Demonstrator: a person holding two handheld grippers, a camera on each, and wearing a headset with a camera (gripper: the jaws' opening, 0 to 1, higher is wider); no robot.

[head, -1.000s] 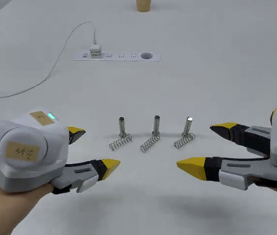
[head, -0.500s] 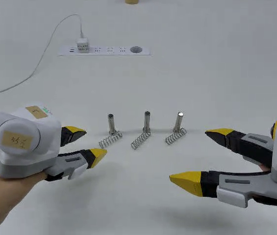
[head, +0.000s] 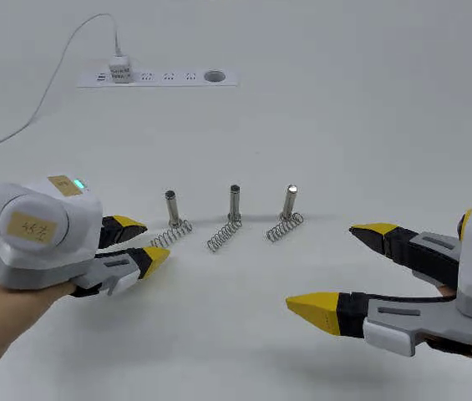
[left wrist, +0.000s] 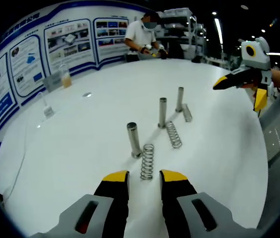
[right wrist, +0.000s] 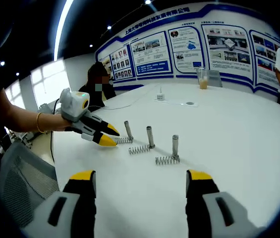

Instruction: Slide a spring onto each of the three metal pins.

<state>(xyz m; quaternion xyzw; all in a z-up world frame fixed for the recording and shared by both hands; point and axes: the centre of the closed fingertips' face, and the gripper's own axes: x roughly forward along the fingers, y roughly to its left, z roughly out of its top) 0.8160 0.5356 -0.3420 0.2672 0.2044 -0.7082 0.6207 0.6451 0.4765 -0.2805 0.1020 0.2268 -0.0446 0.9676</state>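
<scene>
Springs lie flat on the white table [head: 369, 125], none of them on a pin. The left spring [head: 169, 236], the middle spring [head: 224, 236] and the right spring [head: 285, 227] each lie aslant, with the far end at the foot of an upright metal pin. The left pin [head: 170, 207], the middle pin [head: 235, 203] and the right pin [head: 290, 201] stand in a row across in front of you, near one another but apart.

Your left gripper [head: 145, 239] sits low over the table just beside the left spring. Its yellow-tipped jaws are parted by a narrow gap and pinch nothing. In the left gripper view the near end of that spring lies right at the gap between the tips; whether a tip touches it cannot be told.

Your right gripper [head: 329, 266] is off to the right of the row, apart from the right spring. Its jaws are spread wide and empty, and they point in toward the pins.

Farther back on the table lies a white power strip [head: 169, 78] with a plug [head: 120, 68] in it and a cable [head: 43, 100] trailing off to the left. A cup [left wrist: 64, 77] stands near the table's far side. One person [left wrist: 147, 32] stands at the far end of the table, and a seated person [right wrist: 99, 79] is at another edge. Display boards [right wrist: 189, 42] line the wall behind.
</scene>
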